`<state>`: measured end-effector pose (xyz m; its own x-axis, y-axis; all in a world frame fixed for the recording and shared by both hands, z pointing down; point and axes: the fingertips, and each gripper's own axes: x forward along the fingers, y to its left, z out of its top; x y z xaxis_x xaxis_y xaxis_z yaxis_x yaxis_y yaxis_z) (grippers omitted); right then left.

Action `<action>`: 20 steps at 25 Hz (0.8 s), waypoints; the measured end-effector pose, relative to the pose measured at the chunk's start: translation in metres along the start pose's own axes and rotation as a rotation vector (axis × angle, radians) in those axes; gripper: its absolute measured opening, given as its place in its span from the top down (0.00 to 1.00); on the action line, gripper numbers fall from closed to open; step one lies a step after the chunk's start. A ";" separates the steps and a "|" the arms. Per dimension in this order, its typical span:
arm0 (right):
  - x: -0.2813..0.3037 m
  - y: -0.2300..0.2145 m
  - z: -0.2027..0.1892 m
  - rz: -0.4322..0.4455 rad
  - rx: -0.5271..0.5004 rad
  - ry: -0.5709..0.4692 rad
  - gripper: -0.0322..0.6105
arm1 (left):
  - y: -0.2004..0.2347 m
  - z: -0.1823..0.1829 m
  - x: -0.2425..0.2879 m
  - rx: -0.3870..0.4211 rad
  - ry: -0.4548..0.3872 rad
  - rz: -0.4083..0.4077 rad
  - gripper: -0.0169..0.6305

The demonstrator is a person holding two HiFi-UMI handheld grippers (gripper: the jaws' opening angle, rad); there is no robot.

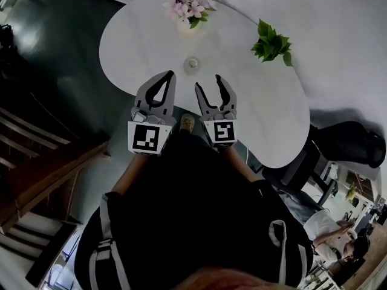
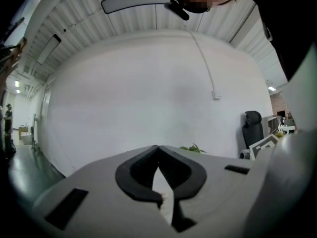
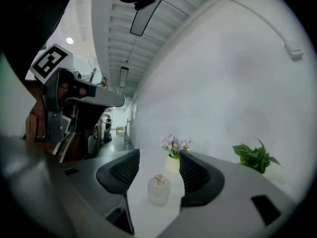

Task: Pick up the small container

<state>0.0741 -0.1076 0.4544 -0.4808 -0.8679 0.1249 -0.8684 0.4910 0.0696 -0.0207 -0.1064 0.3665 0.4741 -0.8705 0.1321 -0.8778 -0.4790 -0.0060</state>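
The small container (image 1: 191, 64) is a clear glass bottle with a pale cap, upright on the white round table (image 1: 266, 113). My right gripper (image 1: 207, 82) hovers just short of it with its jaws spread. In the right gripper view the container (image 3: 159, 191) shows in the gap between the two black pads (image 3: 197, 175), untouched, and the right gripper (image 3: 158, 165) is open. My left gripper (image 1: 171, 74) hangs to the left of the bottle, its tips together. In the left gripper view the left gripper (image 2: 158, 148) is shut with nothing in it.
A white pot of pink flowers (image 1: 190, 8) stands at the table's far edge behind the bottle. A small green plant (image 1: 272, 44) sits at the far right. A black office chair (image 1: 351, 144) is beside the table on the right, and wooden stairs (image 1: 36, 162) lie to the left.
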 end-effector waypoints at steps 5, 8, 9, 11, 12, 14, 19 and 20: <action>0.019 -0.002 -0.017 0.018 0.026 0.037 0.54 | 0.005 -0.009 0.012 -0.006 0.027 -0.003 0.96; 0.029 0.000 -0.028 0.026 0.044 0.053 0.53 | 0.007 -0.014 0.018 -0.002 0.041 -0.021 0.96; 0.033 0.000 -0.031 0.028 0.050 0.058 0.53 | 0.008 -0.016 0.020 0.000 0.045 -0.030 0.96; 0.041 0.000 -0.040 0.030 0.063 0.072 0.52 | 0.008 -0.021 0.024 -0.004 0.059 -0.046 0.96; 0.045 0.001 -0.044 0.028 0.065 0.081 0.52 | 0.009 -0.024 0.026 -0.008 0.065 -0.054 0.96; 0.051 0.003 -0.052 0.025 0.061 0.102 0.51 | 0.008 -0.030 0.029 -0.013 0.077 -0.075 0.96; 0.067 0.006 -0.074 0.018 0.071 0.155 0.48 | 0.009 -0.047 0.037 -0.028 0.117 -0.118 0.96; 0.071 0.006 -0.080 0.014 0.069 0.155 0.48 | 0.010 -0.050 0.038 -0.028 0.125 -0.126 0.96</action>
<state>0.0448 -0.1607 0.5425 -0.4730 -0.8364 0.2768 -0.8705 0.4921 -0.0006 -0.0145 -0.1389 0.4215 0.5697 -0.7822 0.2522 -0.8144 -0.5785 0.0456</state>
